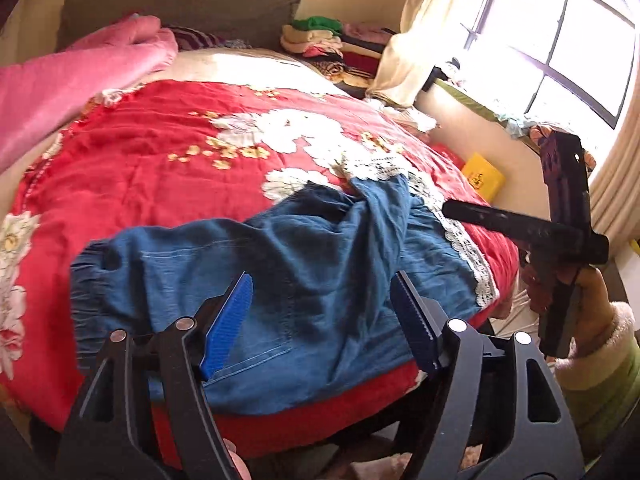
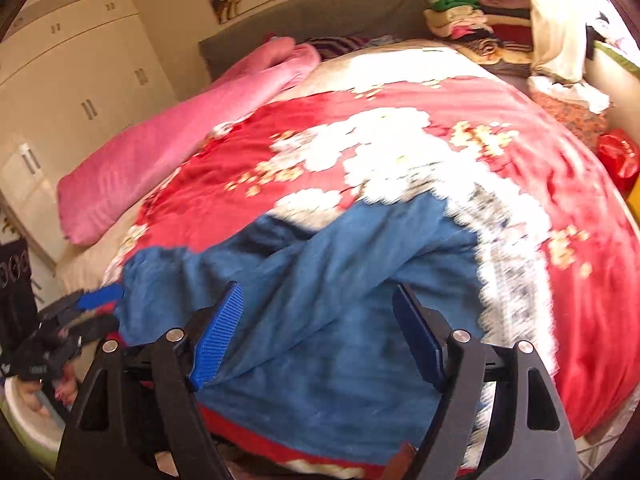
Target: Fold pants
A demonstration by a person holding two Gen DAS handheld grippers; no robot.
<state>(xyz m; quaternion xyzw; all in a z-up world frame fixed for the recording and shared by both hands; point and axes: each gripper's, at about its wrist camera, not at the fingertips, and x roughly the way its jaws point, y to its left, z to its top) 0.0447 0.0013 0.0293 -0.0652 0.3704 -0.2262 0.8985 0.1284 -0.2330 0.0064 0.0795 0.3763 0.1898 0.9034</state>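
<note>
Blue denim pants lie crumpled across the near edge of a bed with a red floral cover. Their elastic waistband is at the left and white lace-trimmed leg ends at the right. My left gripper is open above the pocket area, holding nothing. My right gripper is open above the legs of the pants, empty. The right gripper's body shows at the right of the left wrist view. The left gripper's blue fingertips show at the far left in the right wrist view.
A pink rolled blanket lies along the bed's left side. Folded clothes are stacked by the grey headboard. A window with curtains is at the right, a yellow box and a red bag beside the bed. White wardrobes stand left.
</note>
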